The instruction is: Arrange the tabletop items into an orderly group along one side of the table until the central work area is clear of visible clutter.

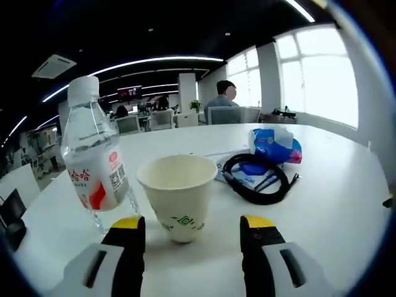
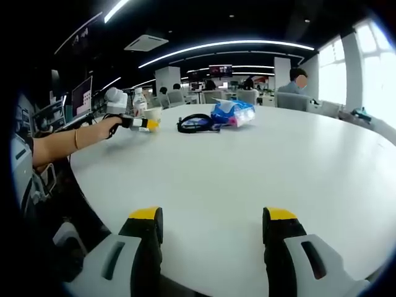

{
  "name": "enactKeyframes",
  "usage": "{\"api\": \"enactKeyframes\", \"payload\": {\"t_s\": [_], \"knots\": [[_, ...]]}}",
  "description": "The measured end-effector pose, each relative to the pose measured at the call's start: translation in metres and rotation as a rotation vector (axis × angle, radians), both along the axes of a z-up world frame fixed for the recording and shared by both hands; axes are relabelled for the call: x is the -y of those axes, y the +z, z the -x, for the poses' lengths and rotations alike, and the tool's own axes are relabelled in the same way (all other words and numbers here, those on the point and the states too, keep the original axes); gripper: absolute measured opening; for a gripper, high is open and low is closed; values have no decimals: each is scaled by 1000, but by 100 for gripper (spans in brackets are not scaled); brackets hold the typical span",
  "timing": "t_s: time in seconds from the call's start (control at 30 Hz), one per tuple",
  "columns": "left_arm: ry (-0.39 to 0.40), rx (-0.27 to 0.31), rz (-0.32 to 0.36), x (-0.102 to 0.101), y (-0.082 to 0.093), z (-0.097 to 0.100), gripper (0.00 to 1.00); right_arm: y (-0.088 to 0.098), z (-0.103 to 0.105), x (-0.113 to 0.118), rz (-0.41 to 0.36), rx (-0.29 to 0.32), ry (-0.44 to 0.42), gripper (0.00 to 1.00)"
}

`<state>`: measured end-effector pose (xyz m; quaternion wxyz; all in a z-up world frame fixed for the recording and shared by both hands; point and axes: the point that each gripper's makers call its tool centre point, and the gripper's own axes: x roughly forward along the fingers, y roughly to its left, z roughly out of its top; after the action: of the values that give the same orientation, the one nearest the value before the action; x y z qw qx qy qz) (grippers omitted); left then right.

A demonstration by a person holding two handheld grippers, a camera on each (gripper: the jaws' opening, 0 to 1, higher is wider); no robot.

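The left gripper (image 1: 192, 238), fingers wide, frames the paper cup (image 1: 177, 194) beside the bottle (image 1: 94, 154); closing on it seems next, while the right gripper (image 2: 212, 238) hangs wide.

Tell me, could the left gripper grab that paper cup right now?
Probably yes. The left gripper is open, and the paper cup stands upright just ahead, between its jaws, with nothing between them. The water bottle stands close on the cup's left, so the left jaw might brush it.
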<state>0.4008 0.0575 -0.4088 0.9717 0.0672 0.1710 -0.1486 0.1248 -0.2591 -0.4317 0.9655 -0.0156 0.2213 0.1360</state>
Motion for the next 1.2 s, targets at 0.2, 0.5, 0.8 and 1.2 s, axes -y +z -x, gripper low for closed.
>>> {"api": "enactKeyframes", "payload": {"t_s": [0.2,0.5,0.8,1.2], "knots": [[-16,64,-33,2,16,6,63,4,-1,-1,4,9,6,63],[-86,137,-49,12,36,24,63,14,-7,-2,25,31,12,63],[-98,177,-63,10,46,27,63,25,-12,-4,51,54,27,63],[-148,187,-43,23,61,41,61,58,-31,-8,96,118,75,63]]}}
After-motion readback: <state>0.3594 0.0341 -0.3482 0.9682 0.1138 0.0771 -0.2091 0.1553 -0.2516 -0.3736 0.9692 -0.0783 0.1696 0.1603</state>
